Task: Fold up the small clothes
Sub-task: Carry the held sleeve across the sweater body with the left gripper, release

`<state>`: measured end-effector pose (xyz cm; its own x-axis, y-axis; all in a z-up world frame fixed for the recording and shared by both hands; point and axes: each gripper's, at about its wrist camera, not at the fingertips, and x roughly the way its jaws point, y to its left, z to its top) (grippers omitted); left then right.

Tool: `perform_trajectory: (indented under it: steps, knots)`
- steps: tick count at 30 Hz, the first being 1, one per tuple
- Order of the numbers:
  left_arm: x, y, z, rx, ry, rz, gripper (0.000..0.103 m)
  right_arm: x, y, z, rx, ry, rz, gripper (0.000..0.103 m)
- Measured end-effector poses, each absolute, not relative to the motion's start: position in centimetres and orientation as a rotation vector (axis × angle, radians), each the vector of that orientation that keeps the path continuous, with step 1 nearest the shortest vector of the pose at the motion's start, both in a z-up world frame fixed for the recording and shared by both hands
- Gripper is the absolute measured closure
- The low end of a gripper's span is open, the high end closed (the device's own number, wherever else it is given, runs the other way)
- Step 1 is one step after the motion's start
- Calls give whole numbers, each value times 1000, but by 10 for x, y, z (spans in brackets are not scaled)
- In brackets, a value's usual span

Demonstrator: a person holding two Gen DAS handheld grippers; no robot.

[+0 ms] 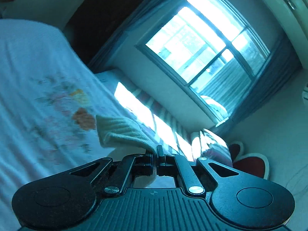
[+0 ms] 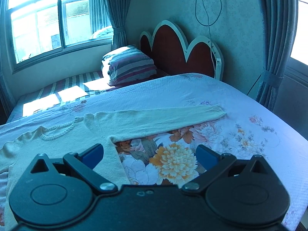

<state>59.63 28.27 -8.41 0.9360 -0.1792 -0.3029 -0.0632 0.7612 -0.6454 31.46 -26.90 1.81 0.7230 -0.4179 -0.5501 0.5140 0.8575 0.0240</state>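
Observation:
A cream knit sweater [image 2: 63, 134] lies flat on the floral bedspread [image 2: 240, 119], with one long sleeve [image 2: 163, 119] stretched out to the right. My right gripper [image 2: 150, 155] is open and empty, low over the sweater's side edge and the flower print. In the tilted left wrist view, my left gripper [image 1: 155, 151] is shut on a ribbed cuff of the sweater [image 1: 123, 132] and holds it lifted above the bedspread [image 1: 38, 96].
A striped pillow [image 2: 129, 65] lies at the head of the bed beside a red scalloped headboard [image 2: 173, 46]. A window [image 2: 48, 19] with curtains is at the left, and a cable [image 2: 207, 9] hangs on the wall. The bed edge drops off at right.

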Motion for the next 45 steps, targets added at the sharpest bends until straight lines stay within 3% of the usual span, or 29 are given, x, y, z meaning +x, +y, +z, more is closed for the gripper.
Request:
perform_trajectory:
  steps: [3, 8, 16, 25, 42, 43, 44, 45]
  knots:
    - [621, 188, -47, -546, 378, -177, 101, 308, -296, 12, 196, 563, -528, 0]
    - [653, 26, -41, -396, 467, -285, 101, 305, -351, -3, 200, 559, -512, 0]
    - [661, -132, -93, -253, 619, -242, 101, 302, -490, -25, 299, 595, -562, 0]
    - [632, -183, -104, -101, 627, -247, 101, 290, -562, -48, 351, 640, -591, 0]
    - [620, -245, -117, 69, 719, -478, 100, 321, -550, -51, 359, 659, -496, 0]
    - [619, -246, -119, 68, 731, -503, 90, 321, -549, -52, 362, 663, -496, 0]
    - [616, -246, -118, 56, 721, -541, 63, 321, -549, -52, 364, 666, -496, 0]
    - [613, -246, -116, 33, 717, -592, 48, 321, -549, -53, 365, 665, -498, 0]
